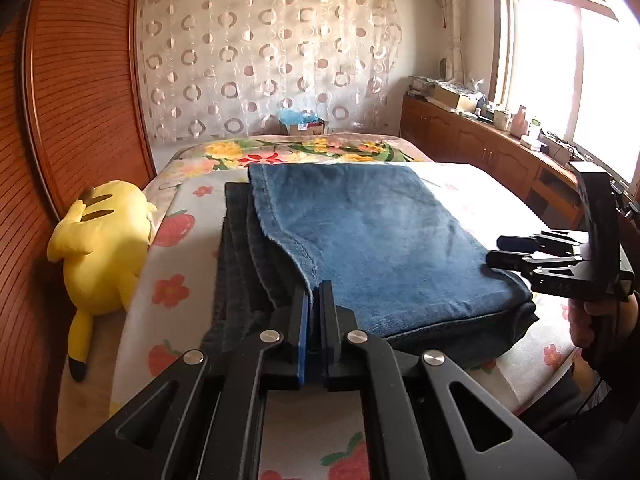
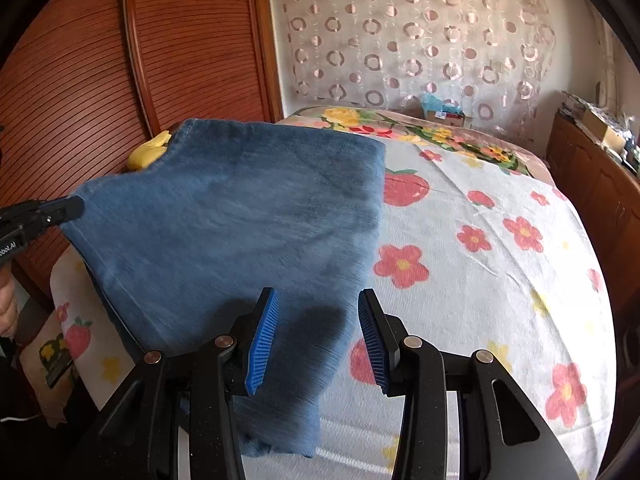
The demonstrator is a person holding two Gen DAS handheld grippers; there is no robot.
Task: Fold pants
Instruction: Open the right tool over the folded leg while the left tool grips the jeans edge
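Folded blue pants [image 1: 372, 240] lie on a bed [image 1: 480, 196] spread with a flower-and-strawberry sheet, a darker layer of the denim showing along their left side. The left gripper [image 1: 314, 300] has its fingers closed all but together at the near left corner of the pants, the blue pads pinching the hemmed edge of the top layer; in the right wrist view that corner is seen lifted off the bed by the left gripper's tip. The right gripper [image 2: 318, 316] hangs over the near right part of the pants with its fingers about half open; the denim lies below the gap between the pads, which press on nothing. In the left wrist view it is at the right edge of the pants, held by a hand [image 1: 588, 316]. A yellow plush [image 1: 102, 232] lies at the left side of the bed against a wooden headboard [image 1: 80, 92]. A curtain [image 1: 260, 60] with a ring pattern hangs at the far end, and a wooden cabinet [image 1: 480, 140] runs under the window on the right.
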